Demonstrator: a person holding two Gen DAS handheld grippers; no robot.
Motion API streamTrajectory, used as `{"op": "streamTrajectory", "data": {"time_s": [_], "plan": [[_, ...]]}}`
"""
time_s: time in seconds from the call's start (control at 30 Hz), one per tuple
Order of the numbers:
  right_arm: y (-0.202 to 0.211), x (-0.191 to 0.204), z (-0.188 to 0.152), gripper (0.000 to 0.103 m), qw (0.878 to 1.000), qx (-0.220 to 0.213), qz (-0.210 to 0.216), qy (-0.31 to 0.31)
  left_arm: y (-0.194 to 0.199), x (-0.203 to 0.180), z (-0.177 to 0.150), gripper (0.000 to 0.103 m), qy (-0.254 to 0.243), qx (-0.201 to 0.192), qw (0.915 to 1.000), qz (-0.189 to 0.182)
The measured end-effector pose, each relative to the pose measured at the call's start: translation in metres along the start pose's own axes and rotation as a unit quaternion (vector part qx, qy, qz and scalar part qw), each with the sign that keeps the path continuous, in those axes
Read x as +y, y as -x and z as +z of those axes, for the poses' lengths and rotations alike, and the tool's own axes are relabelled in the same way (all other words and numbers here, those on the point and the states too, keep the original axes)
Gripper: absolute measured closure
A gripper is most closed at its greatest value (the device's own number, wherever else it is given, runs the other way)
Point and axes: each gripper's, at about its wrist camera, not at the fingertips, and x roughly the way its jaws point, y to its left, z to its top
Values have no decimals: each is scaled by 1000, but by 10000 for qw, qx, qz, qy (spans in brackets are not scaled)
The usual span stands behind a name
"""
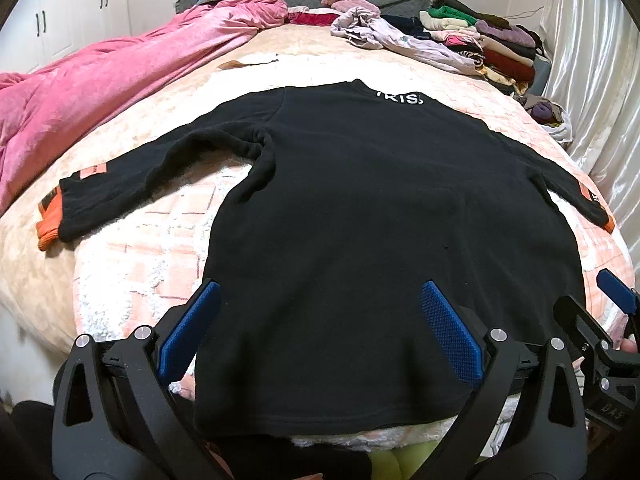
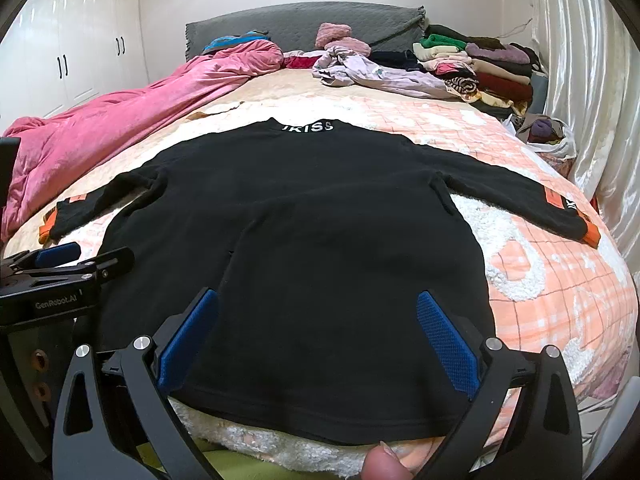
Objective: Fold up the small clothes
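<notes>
Open bed around the spread top; clutter keeps to the far and left edges.

The black long-sleeved fleece top with orange cuffs [image 1: 360,220] lies flat mid-bed, and bare peach-and-white checked blanket [image 2: 540,272] lies open at 3 and 9 o'clock beside its body. At 10 o'clock a rumpled pink velvet quilt [image 1: 100,92] banks the left edge. At 12 to 2 o'clock a crumpled lilac garment [image 1: 400,36] and a stack of folded clothes [image 1: 492,44] block the far side. Both the left gripper [image 1: 320,332] and right gripper [image 2: 318,340] stand spread wide over the hem.
</notes>
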Motion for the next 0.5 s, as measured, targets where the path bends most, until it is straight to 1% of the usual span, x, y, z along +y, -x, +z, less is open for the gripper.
{"op": "streamTrajectory", "data": {"time_s": [0.5], "plan": [[-1,2,1,4,10000,36,27,20,0,0,0,9,-13,-8,10000,20]]}}
